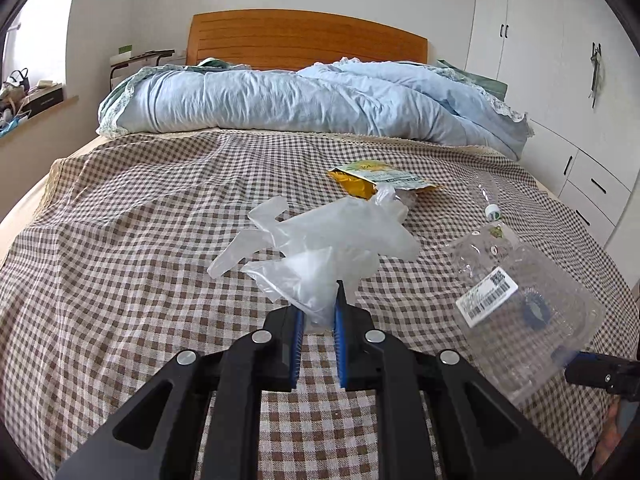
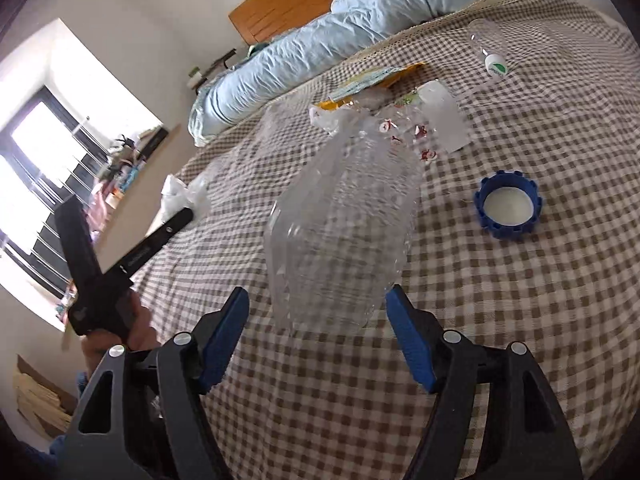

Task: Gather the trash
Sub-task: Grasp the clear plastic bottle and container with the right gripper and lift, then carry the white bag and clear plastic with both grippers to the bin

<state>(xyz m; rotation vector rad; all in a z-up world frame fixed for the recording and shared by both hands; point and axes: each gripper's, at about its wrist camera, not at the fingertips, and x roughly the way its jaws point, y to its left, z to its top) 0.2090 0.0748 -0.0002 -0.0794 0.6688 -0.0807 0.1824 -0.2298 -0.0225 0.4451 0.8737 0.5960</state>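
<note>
Your left tongs (image 1: pixel 320 312) are closed almost fully on a crumpled clear plastic bag (image 1: pixel 316 256), and the blue pads pinch its lower end while the rest of it stands up and spreads in front of the tips. Just beyond this bag, a little to the right, a yellow snack wrapper (image 1: pixel 376 178) lies flat on the checkered bed cover (image 1: pixel 140 240). To the right of the left tongs you see the big clear plastic bottle (image 1: pixel 516 304) with a white barcode label, and farther behind it a small clear bottle (image 1: pixel 490 200) with a white and green cap lies on the cover. Your right tongs (image 2: pixel 316 320) stand wide open around the bottom of the big clear bottle (image 2: pixel 340 220); the bottle is between the two blue pads, but I cannot tell if the pads press on it, because this part is blurred. To the right of the right tongs, a blue bottle cap (image 2: pixel 508 208) lies alone on the cover with its white inside facing up. Beyond the big bottle there are clear wrappers (image 2: pixel 408 128) with small red prints. At the far end of the bed lies a rolled light blue quilt (image 1: pixel 304 96) before the wooden headboard (image 1: pixel 304 40).
</note>
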